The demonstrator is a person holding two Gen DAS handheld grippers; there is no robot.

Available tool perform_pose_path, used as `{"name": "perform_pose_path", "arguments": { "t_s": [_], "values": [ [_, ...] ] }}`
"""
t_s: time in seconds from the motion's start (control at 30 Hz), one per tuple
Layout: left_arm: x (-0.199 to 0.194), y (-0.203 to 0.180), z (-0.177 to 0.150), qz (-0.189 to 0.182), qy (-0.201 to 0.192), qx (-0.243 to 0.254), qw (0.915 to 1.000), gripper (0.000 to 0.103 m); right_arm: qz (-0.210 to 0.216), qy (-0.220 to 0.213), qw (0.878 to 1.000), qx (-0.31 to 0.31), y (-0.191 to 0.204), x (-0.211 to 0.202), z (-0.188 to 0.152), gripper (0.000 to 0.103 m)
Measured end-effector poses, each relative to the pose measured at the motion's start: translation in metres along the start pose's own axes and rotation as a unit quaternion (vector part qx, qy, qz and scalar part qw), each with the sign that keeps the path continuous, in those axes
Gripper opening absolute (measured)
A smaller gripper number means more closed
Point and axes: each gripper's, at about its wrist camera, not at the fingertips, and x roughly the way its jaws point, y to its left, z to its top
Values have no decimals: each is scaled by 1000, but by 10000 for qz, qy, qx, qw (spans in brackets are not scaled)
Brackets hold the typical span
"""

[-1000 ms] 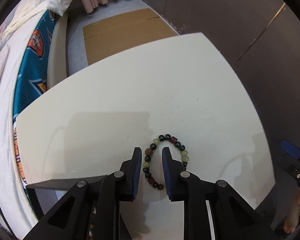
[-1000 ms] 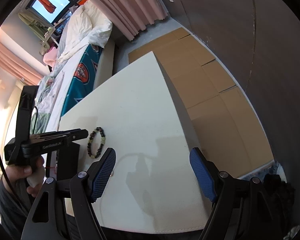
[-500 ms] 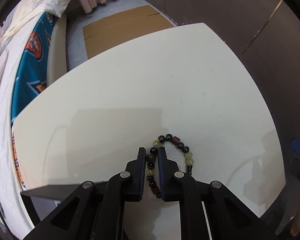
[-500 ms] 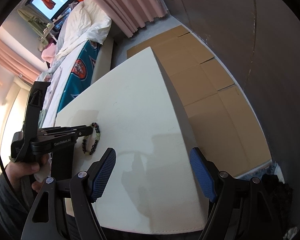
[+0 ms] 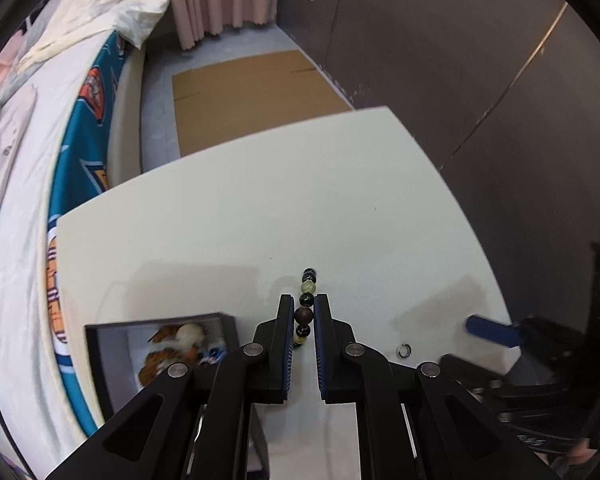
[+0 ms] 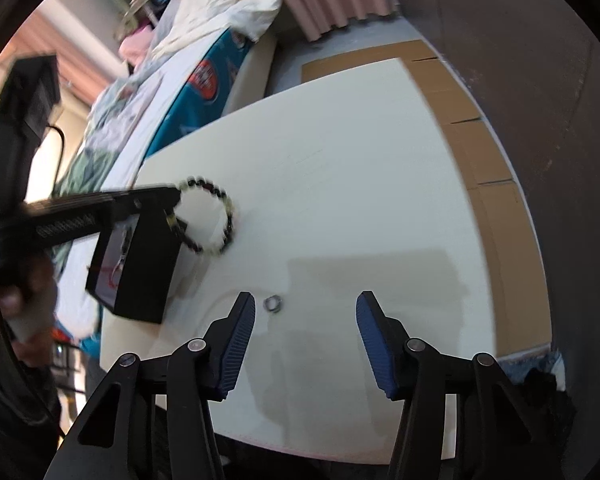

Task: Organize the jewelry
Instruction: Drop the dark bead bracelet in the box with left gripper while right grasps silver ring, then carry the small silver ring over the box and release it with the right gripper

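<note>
My left gripper (image 5: pixel 303 312) is shut on a beaded bracelet (image 5: pixel 305 314) of dark, brown and pale green beads and holds it lifted above the white table (image 5: pixel 340 200). In the right wrist view the bracelet (image 6: pixel 224 216) hangs as a loop from the left gripper (image 6: pixel 172 200), beside a black jewelry box (image 6: pixel 140 268). The box (image 5: pixel 112 344) stands open at the table's left edge with items inside. A small silver ring (image 6: pixel 273 304) lies on the table just ahead of my open, empty right gripper (image 6: pixel 305 308). The ring also shows in the left wrist view (image 5: pixel 403 350).
A bed (image 5: pixel 32 160) with a teal blanket runs along the table's left side. Cardboard sheets (image 5: pixel 252 96) lie on the floor beyond the table. A dark wall (image 5: pixel 460 60) stands on the right.
My left gripper closed on the bracelet and lifted it off the table, so it now hangs as a loop. The right gripper moved in toward the ring and box.
</note>
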Motion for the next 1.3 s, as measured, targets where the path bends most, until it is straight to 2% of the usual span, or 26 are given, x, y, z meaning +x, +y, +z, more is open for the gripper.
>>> {"name": "perform_pose_path", "arguments": {
  "t_s": [0.17, 0.27, 0.33, 0.5, 0.57, 0.6, 0.97, 1.1, 1.17, 1.23, 1.27, 1.3],
  "values": [
    [-30, 12, -9, -161, -285, -160, 9993, 10, -156, 116, 9992, -342, 20, 7, -2, 54],
    [-48, 22, -14, -343, -475, -362, 9976, 10, -404, 198, 9974, -560, 29, 17, -1, 53],
    [-58, 26, -18, -351, -593, -429, 9967, 10, -638, 241, 9948, -752, 36, 25, -1, 43],
    [-77, 44, -28, -414, -788, -572, 9944, 10, -1127, 312, 9870, -1105, 45, 37, -5, 38],
    [-83, 51, -33, -434, -850, -635, 9934, 10, -1203, 301, 9856, -1150, 47, 38, -4, 29],
    [-86, 55, -35, -444, -878, -665, 9929, 10, -1191, 327, 9856, -1151, 47, 39, -3, 14],
    [-98, 81, -54, -595, -998, -875, 9894, 10, -894, 5, 9896, -1126, 76, 3, 4, 14],
    [-93, 88, -56, -669, -846, -982, 9893, 10, -774, -119, 9901, -1169, 93, -9, 11, 14],
    [-92, 91, -59, -830, -781, -1021, 9882, 12, -681, -172, 9904, -1187, 103, -14, 16, 14],
    [-96, 95, -62, -864, -836, -1080, 9869, 33, -610, -225, 9905, -1215, 112, -18, 20, 14],
    [-100, 98, -64, -851, -930, -1126, 9856, 57, -580, -259, 9903, -1235, 119, -19, 22, 14],
    [-104, 101, -66, -843, -1024, -1165, 9843, 69, -542, -298, 9901, -1259, 124, -22, 24, 14]
  ]
}}
